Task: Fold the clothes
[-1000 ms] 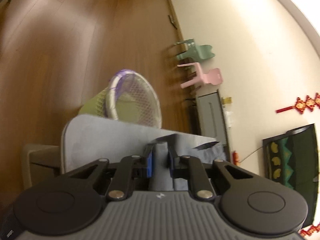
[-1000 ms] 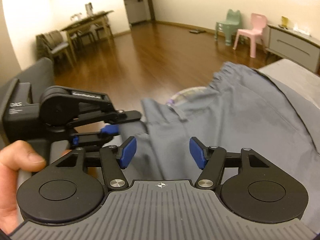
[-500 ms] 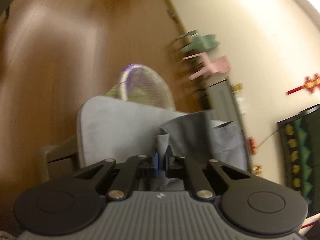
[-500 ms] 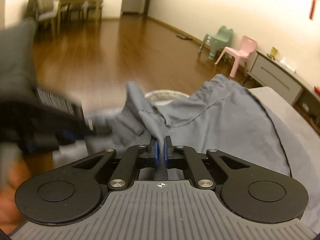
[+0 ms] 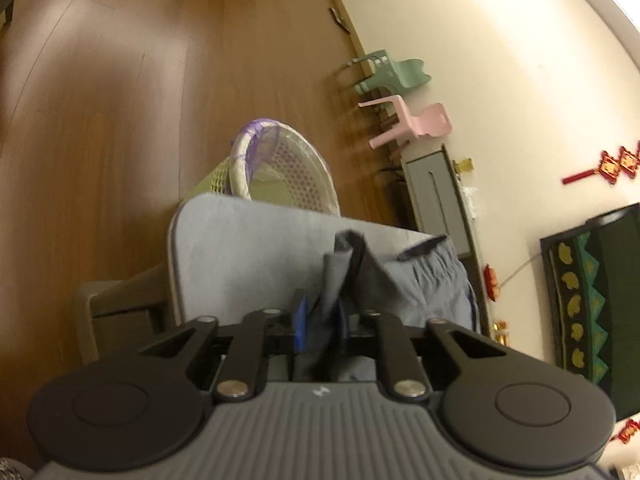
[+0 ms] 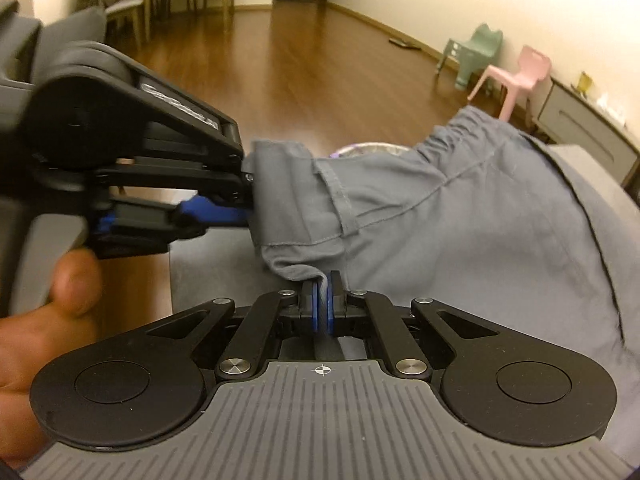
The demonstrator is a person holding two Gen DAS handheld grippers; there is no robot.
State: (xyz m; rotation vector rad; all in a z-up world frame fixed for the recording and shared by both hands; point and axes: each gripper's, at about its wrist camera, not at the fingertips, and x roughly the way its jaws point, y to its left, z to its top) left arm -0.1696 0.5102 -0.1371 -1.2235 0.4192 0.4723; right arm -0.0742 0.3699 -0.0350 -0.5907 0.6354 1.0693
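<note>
Grey shorts (image 6: 460, 216) hem is pinched by the clenched right gripper (image 6: 323, 308) while the left gripper (image 5: 320, 320) is being opened around cloth (likely regripping for a fold).

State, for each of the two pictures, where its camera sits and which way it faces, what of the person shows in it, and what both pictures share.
Left wrist view: sits behind the left tongs, facing down over the grey cushioned surface to the white mesh laundry basket; jaws opening, cloth between them; no body visible.
Right wrist view: sits behind the right tongs, shut on the grey shorts' hem, facing across the wood floor; the hand holding the left tongs shows.
Shared: shorts, basket, green and pink small plastic chairs.
</note>
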